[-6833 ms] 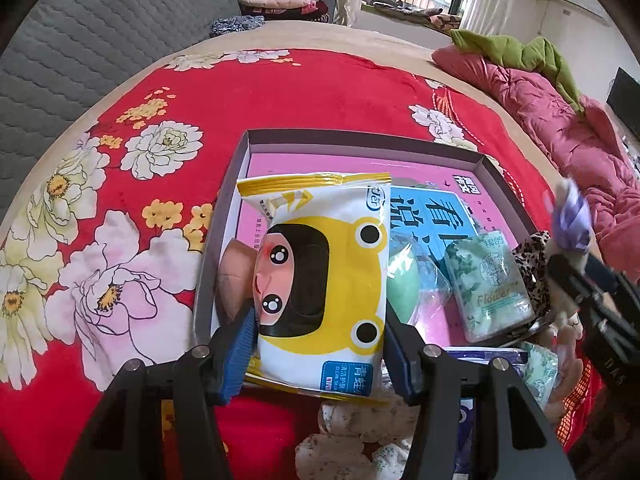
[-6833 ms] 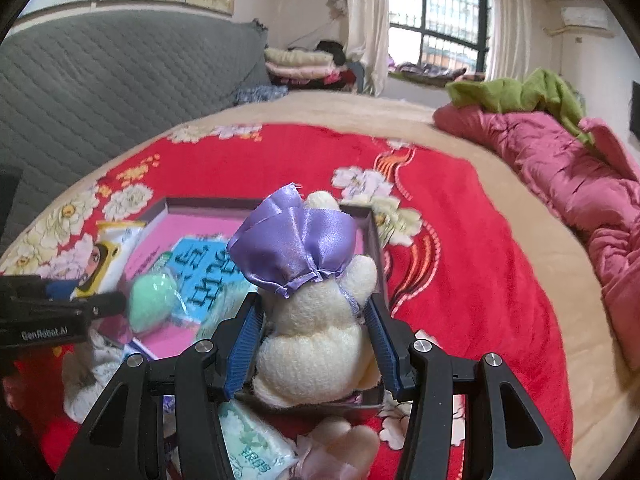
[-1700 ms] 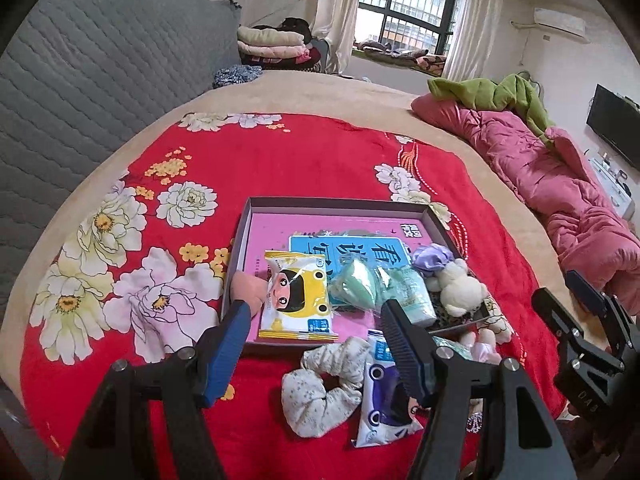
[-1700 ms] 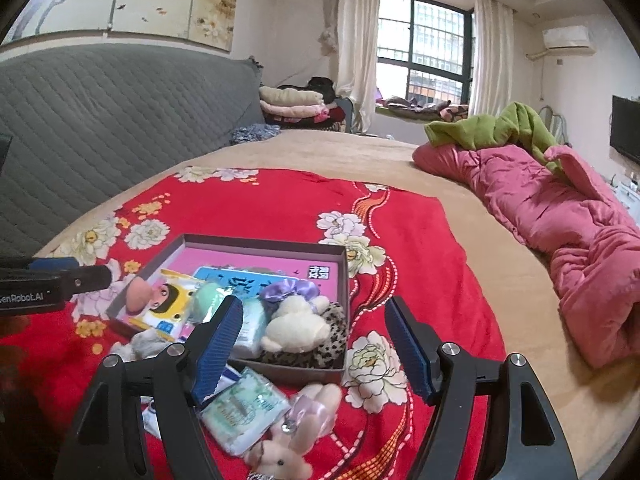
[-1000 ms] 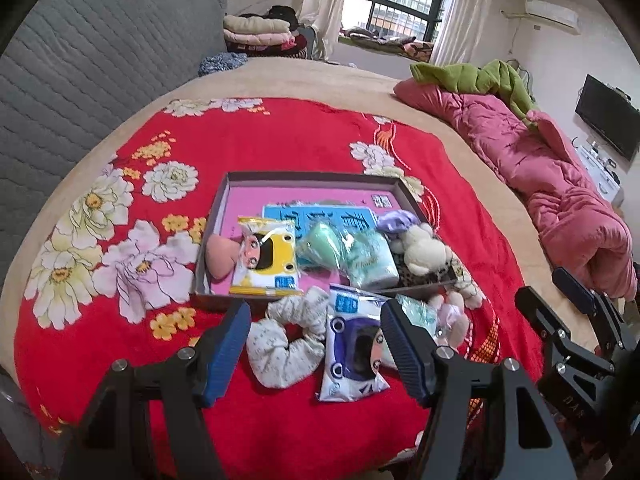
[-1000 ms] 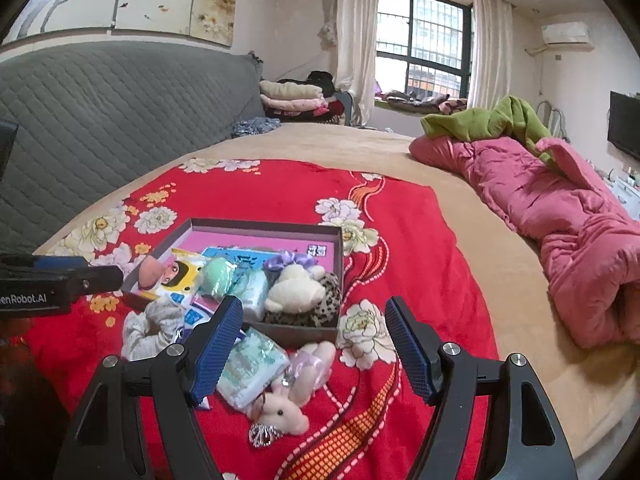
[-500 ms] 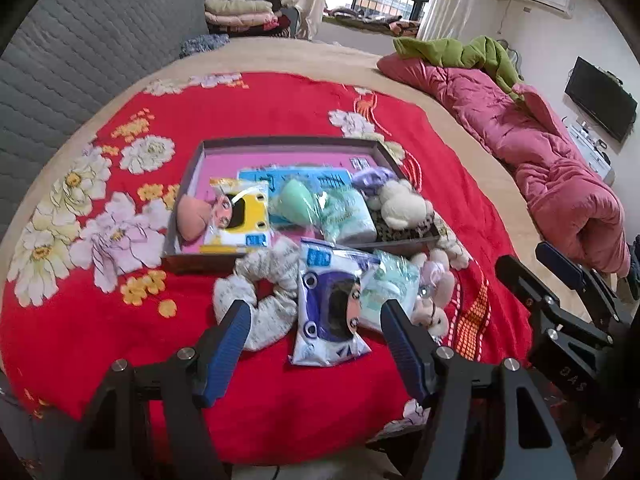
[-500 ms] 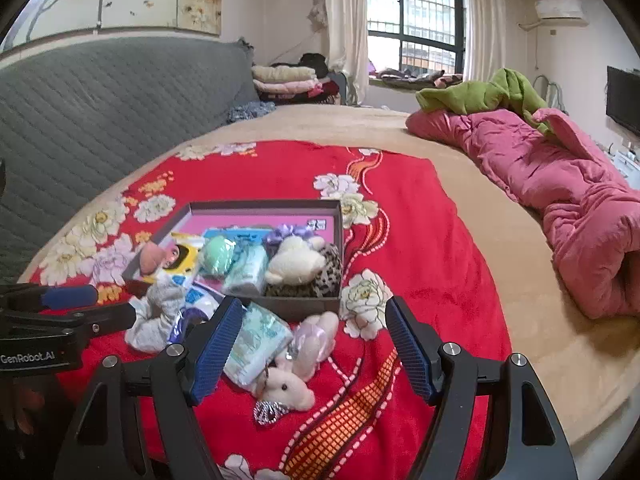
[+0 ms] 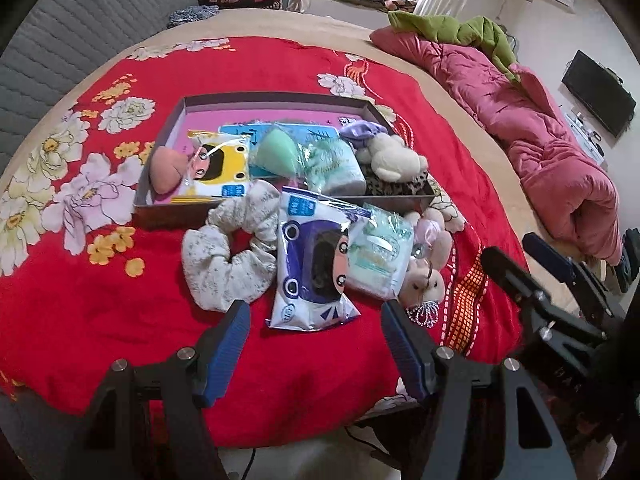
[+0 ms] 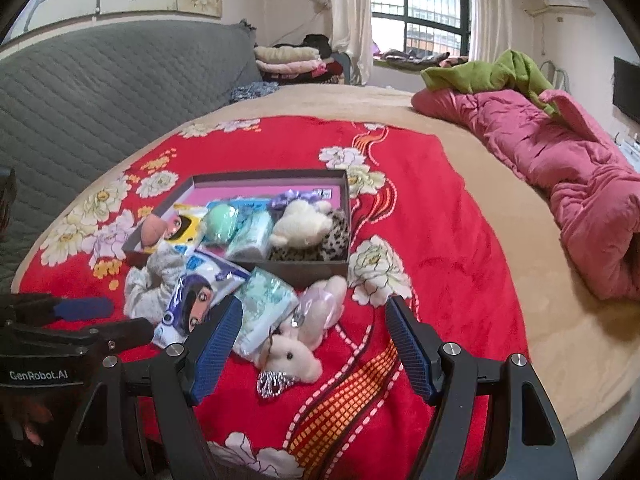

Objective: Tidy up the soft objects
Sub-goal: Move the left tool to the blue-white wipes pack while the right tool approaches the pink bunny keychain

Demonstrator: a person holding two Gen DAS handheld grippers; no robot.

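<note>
both grippers have come lower and nearer the loose pile than a second ago. the left gripper [image 9: 314, 338] stands wide open and empty, just short of the purple wipes pack [image 9: 316, 276], with the floral scrunchie [image 9: 230, 256] to its left. the right gripper [image 10: 314, 336] is also wide open, holding nothing, the pink plush bunny [image 10: 298, 354] between its fingers. farther off, the box [image 9: 276, 100] holds the earlier-placed items.
</note>
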